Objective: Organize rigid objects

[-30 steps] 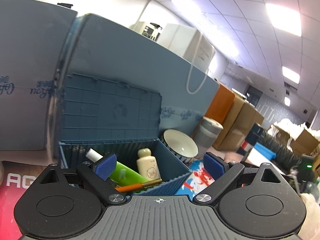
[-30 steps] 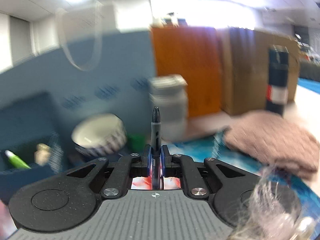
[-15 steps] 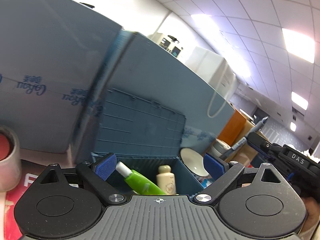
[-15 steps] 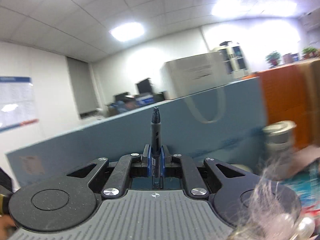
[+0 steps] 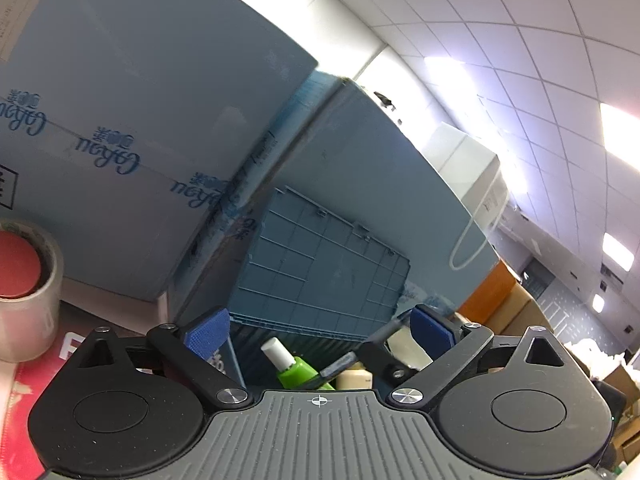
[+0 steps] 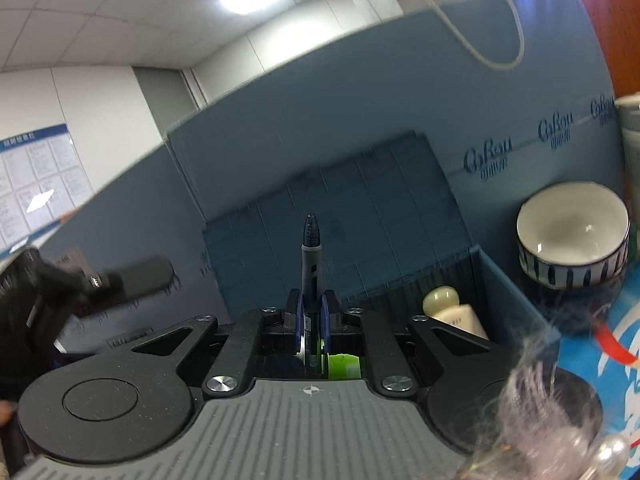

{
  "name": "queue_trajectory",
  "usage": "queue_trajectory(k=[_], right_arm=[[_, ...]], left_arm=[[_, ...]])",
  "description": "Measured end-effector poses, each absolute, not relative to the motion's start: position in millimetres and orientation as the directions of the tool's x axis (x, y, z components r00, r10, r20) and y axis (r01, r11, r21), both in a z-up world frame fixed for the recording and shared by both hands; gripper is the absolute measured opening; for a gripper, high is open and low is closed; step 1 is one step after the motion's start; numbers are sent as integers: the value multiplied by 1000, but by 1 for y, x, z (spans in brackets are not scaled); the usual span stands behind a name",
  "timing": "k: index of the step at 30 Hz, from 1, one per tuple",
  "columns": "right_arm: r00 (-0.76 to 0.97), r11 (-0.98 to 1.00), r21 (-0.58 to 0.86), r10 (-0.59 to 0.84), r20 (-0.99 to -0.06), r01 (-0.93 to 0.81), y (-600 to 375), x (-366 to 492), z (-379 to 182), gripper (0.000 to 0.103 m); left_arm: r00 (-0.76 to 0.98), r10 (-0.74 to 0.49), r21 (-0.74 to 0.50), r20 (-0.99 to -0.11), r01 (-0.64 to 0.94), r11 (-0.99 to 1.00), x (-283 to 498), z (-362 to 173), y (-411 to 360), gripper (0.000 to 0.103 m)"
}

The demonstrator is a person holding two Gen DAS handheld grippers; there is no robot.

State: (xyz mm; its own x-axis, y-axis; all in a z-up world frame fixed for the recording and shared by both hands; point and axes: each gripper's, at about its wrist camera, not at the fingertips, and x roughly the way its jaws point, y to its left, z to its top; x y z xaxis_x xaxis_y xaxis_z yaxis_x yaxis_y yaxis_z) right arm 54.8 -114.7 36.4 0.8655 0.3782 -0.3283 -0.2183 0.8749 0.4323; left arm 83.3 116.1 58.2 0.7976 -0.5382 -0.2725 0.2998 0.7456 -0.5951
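Your right gripper (image 6: 311,322) clamps a dark blue-grey pen (image 6: 310,264) above the ribbed blue plastic crate (image 6: 516,300); your left gripper (image 5: 320,330) gapes, holding nothing.

Office: grid ceiling (image 5: 520,40), partition panels (image 6: 360,120)

A tiled ceiling (image 5: 520,32) carried bright light panels (image 5: 622,132) toward two o'clock. Tall blue boards (image 5: 140,120) stood at eleven, an orange cabinet (image 5: 490,294) at three, a white wall (image 6: 100,116) with a notice board (image 6: 36,176) at nine.
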Motion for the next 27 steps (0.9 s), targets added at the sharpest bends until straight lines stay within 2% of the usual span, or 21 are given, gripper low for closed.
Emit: queue_trajectory(k=[7, 9, 10, 11, 12, 14, 16, 19, 23, 27], right_arm=[[875, 922, 355, 296, -384, -155, -111, 48, 25, 13], [883, 931, 344, 258, -393, -119, -115, 45, 23, 31], [889, 931, 349, 245, -387, -105, -117, 42, 23, 49], [896, 931, 354, 234, -378, -94, -120, 37, 25, 59], [902, 931, 355, 225, -369, -87, -122, 32, 27, 62], [918, 935, 349, 192, -347, -64, -128, 22, 31, 77], [936, 934, 354, 160, -312, -42, -136, 7, 36, 80], [968, 938, 346, 97, -230, -12, -145, -21, 43, 93], [995, 956, 293, 30, -96, 0, -146, -52, 42, 103], [1000, 966, 258, 11, 5, -12, -146, -69, 30, 103]], left_arm=[[797, -537, -564, -275, 319, 762, 79, 60, 103, 99], [818, -521, -537, -243, 334, 775, 71, 66, 101, 101], [830, -514, -528, -216, 344, 776, 66, 69, 100, 103], [842, -507, -523, -182, 354, 775, 60, 73, 100, 103], [854, -499, -517, -146, 364, 774, 53, 77, 100, 103], [872, -481, -499, -89, 379, 779, 41, 84, 98, 103], [888, -459, -471, -42, 387, 792, 28, 93, 94, 103], [904, -428, -405, 1, 392, 826, 11, 106, 87, 103], [936, -344, -310, 76, 350, 884, -13, 111, 79, 103], [962, -271, -207, 4, 266, 941, -21, 95, 70, 103]])
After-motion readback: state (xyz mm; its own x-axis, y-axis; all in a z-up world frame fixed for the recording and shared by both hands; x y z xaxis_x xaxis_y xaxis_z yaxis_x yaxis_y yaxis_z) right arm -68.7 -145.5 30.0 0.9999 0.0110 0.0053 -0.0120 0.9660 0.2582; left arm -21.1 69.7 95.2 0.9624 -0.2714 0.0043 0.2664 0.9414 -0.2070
